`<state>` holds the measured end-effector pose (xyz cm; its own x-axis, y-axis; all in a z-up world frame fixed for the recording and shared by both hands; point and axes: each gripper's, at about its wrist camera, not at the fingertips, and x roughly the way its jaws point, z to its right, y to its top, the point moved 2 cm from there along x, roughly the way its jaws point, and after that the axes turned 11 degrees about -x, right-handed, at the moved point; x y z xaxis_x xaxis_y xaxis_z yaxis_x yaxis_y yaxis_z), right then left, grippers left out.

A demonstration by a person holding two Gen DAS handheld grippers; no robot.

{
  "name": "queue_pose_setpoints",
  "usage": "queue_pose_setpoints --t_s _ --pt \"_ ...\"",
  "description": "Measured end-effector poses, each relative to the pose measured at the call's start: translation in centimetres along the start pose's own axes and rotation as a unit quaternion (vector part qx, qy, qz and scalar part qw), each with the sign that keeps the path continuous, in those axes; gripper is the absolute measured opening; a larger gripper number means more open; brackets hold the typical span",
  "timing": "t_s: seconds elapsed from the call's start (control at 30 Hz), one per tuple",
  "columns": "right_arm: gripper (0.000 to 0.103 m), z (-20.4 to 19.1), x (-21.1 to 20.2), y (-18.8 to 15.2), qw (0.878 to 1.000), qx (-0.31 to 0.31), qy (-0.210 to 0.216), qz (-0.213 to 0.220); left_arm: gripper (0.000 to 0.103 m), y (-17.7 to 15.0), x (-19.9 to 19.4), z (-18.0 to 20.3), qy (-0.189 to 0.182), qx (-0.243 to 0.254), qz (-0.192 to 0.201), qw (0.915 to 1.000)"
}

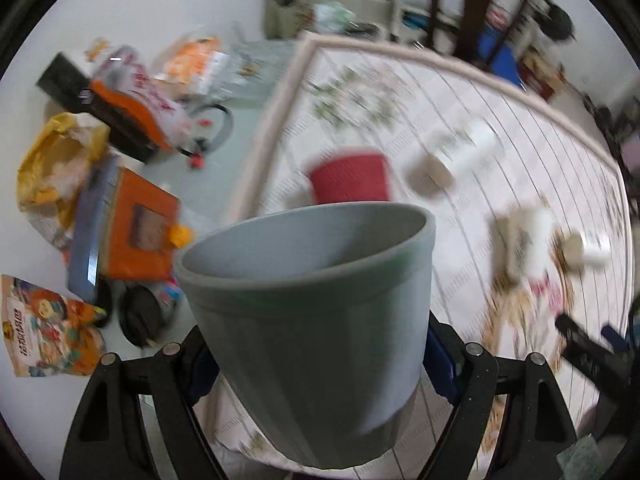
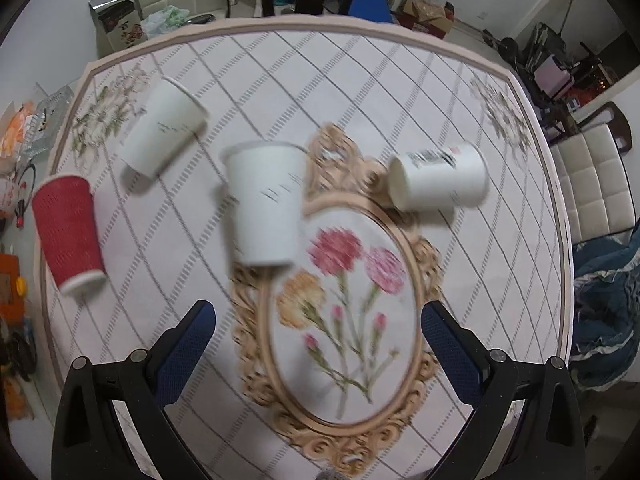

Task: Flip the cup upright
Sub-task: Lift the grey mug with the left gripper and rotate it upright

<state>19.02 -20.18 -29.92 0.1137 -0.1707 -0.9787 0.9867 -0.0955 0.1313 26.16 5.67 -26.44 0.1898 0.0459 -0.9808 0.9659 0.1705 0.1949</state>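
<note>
My left gripper (image 1: 320,364) is shut on a grey cup (image 1: 312,320), held above the table's left edge with its open mouth tilted up and away. A red cup (image 1: 350,178) lies beyond it; in the right wrist view it lies on its side at the table's left (image 2: 68,232). Three white paper cups lie on the tablecloth: one at the back left (image 2: 162,132), one in the middle (image 2: 264,208), one on the right with a barcode (image 2: 438,178). My right gripper (image 2: 318,332) is open and empty, above the flower print, nearer than the middle cup.
The round table (image 2: 400,26) has a checked cloth with a flower oval. Bags, boxes and snack packs (image 1: 132,224) crowd the floor on the left. White chairs (image 2: 592,184) stand at the right and back. A blue cloth (image 2: 608,304) lies at the right.
</note>
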Motion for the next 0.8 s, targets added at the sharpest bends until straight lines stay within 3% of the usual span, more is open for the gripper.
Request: queue_pose_setpoints --t_s 0.17,0.37,0.57,0.8 --pt "0.103 4.3 2.5 -3.6 0.999 0.021 -0.005 -0.030 0.082 -5.7 2.4 5.3 -0.020 0.044 -0.050 0.9976" --pt "0.103 8.6 5.8 -7.3 0.996 0.044 -0.027 -0.067 0.082 -11.6 6.3 11.7 -0.031 0.112 -0.095 0.9887" --pt "0.103 10.9 8.2 -10.4 0.993 0.056 -0.047 -0.095 0.083 -14.4 8.5 15.2 -0.034 0.149 -0.110 0.9821" --pt "0.103 13.4 9.1 -12.2 0.989 0.084 -0.058 -0.111 0.084 -15.9 9.7 16.4 -0.020 0.158 -0.116 0.9803"
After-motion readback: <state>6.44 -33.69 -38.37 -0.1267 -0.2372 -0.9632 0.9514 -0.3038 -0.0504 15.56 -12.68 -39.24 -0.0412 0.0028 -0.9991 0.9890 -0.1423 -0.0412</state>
